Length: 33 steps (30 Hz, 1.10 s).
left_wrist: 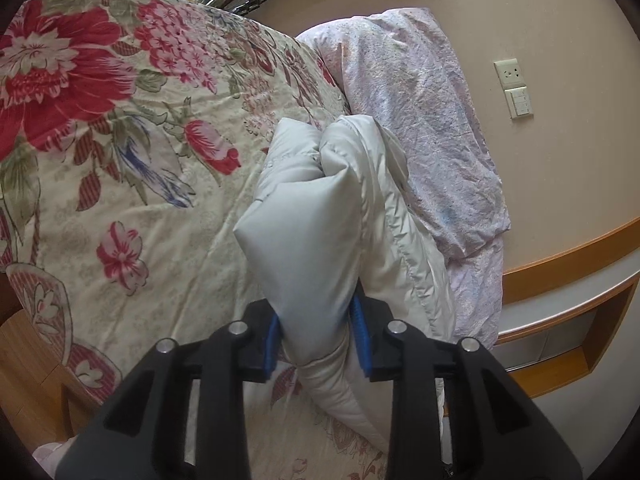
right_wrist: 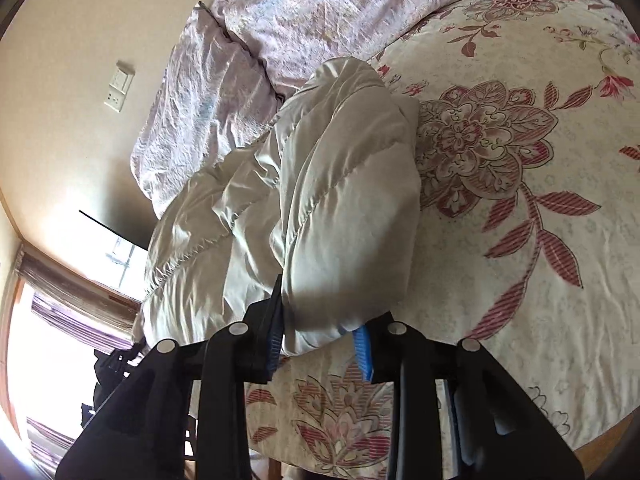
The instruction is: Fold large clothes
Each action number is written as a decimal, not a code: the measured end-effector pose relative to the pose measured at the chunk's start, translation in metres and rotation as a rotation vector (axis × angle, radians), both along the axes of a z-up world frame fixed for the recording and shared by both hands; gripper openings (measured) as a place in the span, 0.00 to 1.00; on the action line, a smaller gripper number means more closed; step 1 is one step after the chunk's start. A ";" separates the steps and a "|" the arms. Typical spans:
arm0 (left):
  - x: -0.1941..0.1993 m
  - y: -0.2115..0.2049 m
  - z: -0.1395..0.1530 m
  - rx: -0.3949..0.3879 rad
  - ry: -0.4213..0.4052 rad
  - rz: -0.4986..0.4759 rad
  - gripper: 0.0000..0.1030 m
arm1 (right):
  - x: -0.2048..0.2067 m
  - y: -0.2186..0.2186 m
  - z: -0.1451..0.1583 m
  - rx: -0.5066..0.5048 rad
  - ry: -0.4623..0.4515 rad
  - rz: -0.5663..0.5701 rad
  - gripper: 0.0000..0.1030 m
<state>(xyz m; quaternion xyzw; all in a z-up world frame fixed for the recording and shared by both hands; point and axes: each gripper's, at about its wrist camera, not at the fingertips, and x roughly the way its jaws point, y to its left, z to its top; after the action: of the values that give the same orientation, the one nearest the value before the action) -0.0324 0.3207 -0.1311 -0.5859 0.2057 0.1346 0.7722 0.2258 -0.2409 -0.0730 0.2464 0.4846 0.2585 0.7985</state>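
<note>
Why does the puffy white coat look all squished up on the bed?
The white puffy coat lies bunched in a lumpy roll on the flowered bedspread, not flat. The left tool and right tool each have a padded fold between their fingers. Nothing looks torn or spilled.

Puffy quilted jacket (left_wrist: 304, 216), satiny smooth cloth

No readable text, no labels, no brand marks, no numbers (floral prints only)
</note>
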 end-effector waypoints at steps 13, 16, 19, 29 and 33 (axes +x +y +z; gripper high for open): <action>0.003 -0.001 0.008 0.158 0.023 -0.058 0.86 | -0.017 0.033 0.076 -0.346 -0.438 -0.079 0.94; 0.004 0.000 0.008 0.149 0.016 -0.061 0.86 | -0.017 0.073 0.081 -0.356 -0.479 0.027 0.94; 0.007 -0.001 0.008 0.146 0.008 -0.060 0.86 | -0.016 0.114 0.077 -0.375 -0.485 0.111 0.94; 0.019 -0.007 0.008 0.145 0.003 -0.061 0.86 | -0.013 0.215 0.056 -0.479 -0.522 0.235 0.80; 0.018 -0.009 0.008 0.141 -0.005 -0.053 0.85 | -0.002 0.221 0.045 -0.429 -0.460 0.239 0.62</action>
<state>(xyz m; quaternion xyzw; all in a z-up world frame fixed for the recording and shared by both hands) -0.0145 0.3117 -0.1231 -0.5246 0.2091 0.1268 0.8155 0.2238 -0.0200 -0.0283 -0.0506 0.3606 0.2913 0.8846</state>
